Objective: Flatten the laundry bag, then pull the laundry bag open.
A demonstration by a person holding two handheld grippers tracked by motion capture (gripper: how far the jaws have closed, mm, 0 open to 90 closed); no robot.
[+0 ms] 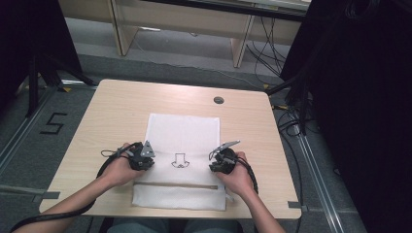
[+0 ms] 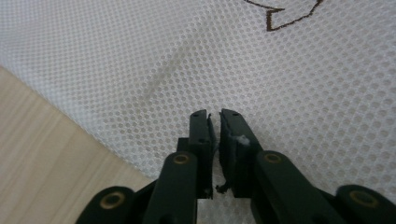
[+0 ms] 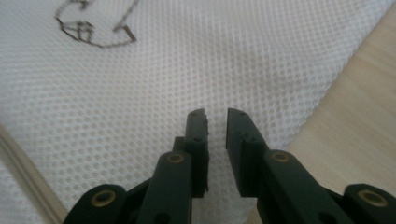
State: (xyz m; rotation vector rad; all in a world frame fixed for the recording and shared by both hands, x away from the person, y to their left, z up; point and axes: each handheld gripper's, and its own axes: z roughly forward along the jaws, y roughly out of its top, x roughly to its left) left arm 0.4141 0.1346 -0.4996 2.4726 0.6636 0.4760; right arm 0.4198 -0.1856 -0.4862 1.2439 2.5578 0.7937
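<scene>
Over white mesh cloth (image 1: 183,133): left gripper (image 2: 214,116) fingers narrowly parted, right gripper (image 3: 216,114) slightly wider, seemingly empty.

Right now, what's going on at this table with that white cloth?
A person sits at a wooden table with a two-jaw gripper in each hand, working on a white mesh cloth spread flat, its near edge folded over. The left gripper sits at the cloth's left edge and the right gripper at its right edge, level with a small drawn emblem. Both sets of jaws stand slightly apart just above the fabric, with nothing pinched between them. It looks like a pause between folds.
</scene>
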